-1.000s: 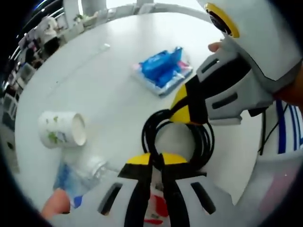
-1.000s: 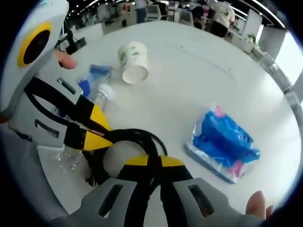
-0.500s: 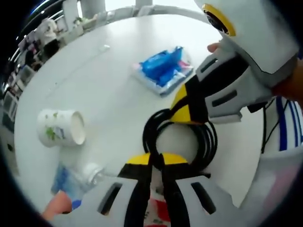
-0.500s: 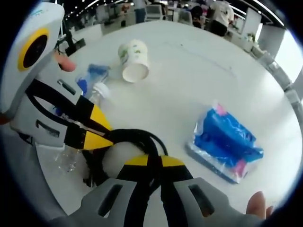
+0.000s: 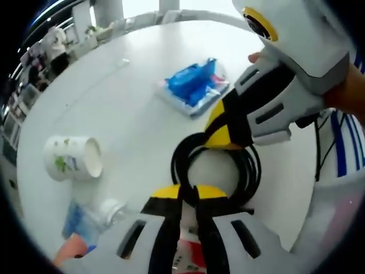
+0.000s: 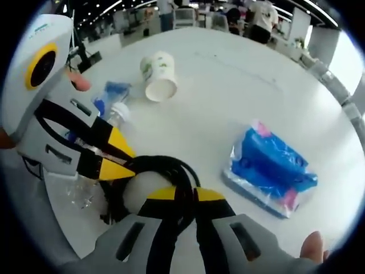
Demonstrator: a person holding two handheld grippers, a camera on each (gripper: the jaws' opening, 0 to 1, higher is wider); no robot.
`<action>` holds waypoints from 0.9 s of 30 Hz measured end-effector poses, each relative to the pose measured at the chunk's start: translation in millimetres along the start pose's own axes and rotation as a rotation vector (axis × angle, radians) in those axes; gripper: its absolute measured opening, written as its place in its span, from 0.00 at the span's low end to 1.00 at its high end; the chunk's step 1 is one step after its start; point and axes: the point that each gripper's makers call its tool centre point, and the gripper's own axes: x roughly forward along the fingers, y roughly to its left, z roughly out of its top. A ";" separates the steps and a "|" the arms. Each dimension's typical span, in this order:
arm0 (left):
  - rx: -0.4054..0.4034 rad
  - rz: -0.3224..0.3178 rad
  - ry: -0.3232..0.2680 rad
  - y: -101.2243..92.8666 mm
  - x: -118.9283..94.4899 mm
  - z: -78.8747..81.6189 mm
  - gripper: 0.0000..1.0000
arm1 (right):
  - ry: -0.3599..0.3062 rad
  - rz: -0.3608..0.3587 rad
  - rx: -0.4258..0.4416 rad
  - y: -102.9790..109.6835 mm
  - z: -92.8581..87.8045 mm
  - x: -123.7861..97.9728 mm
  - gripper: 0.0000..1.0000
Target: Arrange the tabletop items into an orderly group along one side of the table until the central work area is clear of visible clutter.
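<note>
A coil of black cable (image 5: 252, 171) lies on the white table (image 5: 131, 114), and both grippers hold it. My left gripper (image 5: 188, 191) is shut on the coil's near side. My right gripper (image 5: 219, 134) comes in from the right, shut on the far side. In the right gripper view, my right gripper (image 6: 185, 195) grips the cable (image 6: 171, 165) at the bottom, with my left gripper (image 6: 120, 162) clamped on it from the left. A blue tissue pack (image 5: 194, 83) (image 6: 271, 168) lies flat beyond the coil.
A paper cup (image 5: 71, 157) (image 6: 157, 77) lies on its side. A clear plastic bottle (image 5: 97, 214) (image 6: 111, 105) with a blue label lies near it. Something red (image 5: 188, 254) shows under my left gripper. Chairs and people stand beyond the table's far edge.
Both views have shifted slightly with the hands. Both grippers keep their hold on the cable coil, and the other items have not moved.
</note>
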 end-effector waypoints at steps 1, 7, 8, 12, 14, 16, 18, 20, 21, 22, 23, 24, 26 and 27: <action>0.003 -0.001 -0.005 -0.2 -0.7 0.2 0.06 | -0.009 -0.006 0.006 -2.8 0.9 -1.4 0.16; 0.010 -0.008 -0.025 0.6 -1.7 1.8 0.10 | -0.045 -0.004 0.034 -8.0 2.9 -10.2 0.21; 0.008 -0.008 -0.028 0.9 -2.2 2.1 0.10 | -0.050 -0.005 0.040 -9.1 2.2 -12.4 0.21; 0.007 -0.009 -0.049 3.3 -5.4 3.5 0.12 | -0.094 0.011 0.061 -9.4 8.0 -18.6 0.22; 0.002 -0.011 -0.059 4.4 -6.9 4.2 0.13 | -0.107 0.011 0.061 -10.2 9.0 -21.8 0.22; -0.003 -0.015 -0.074 4.2 -9.6 5.9 0.13 | -0.119 0.017 0.058 -10.4 9.1 -24.0 0.23; -0.002 -0.021 -0.094 3.5 -12.8 9.5 0.14 | -0.133 0.022 0.056 -10.4 9.4 -26.1 0.25; 0.000 -0.024 -0.118 3.6 -15.5 14.1 0.15 | -0.145 0.024 0.061 -11.0 10.3 -27.7 0.26; 0.002 -0.027 -0.124 3.3 -16.3 15.2 0.16 | -0.165 0.032 0.062 -10.0 12.7 -29.0 0.28; 0.006 -0.039 -0.143 1.8 -17.6 18.2 0.16 | -0.175 0.037 0.062 -9.2 14.1 -29.9 0.29; 0.005 -0.041 -0.149 1.6 -18.7 19.2 0.17 | -0.182 0.042 0.067 -8.6 14.9 -31.0 0.30; 0.009 -0.045 -0.158 1.2 -20.0 20.7 0.18 | -0.192 0.046 0.068 -8.0 16.5 -32.3 0.32; 0.014 -0.046 -0.173 1.4 -22.0 22.9 0.19 | -0.205 0.053 0.064 -6.8 18.4 -33.8 0.33; 0.015 -0.051 -0.180 1.3 -22.3 24.0 0.20 | -0.212 0.056 0.063 -6.3 19.4 -34.4 0.35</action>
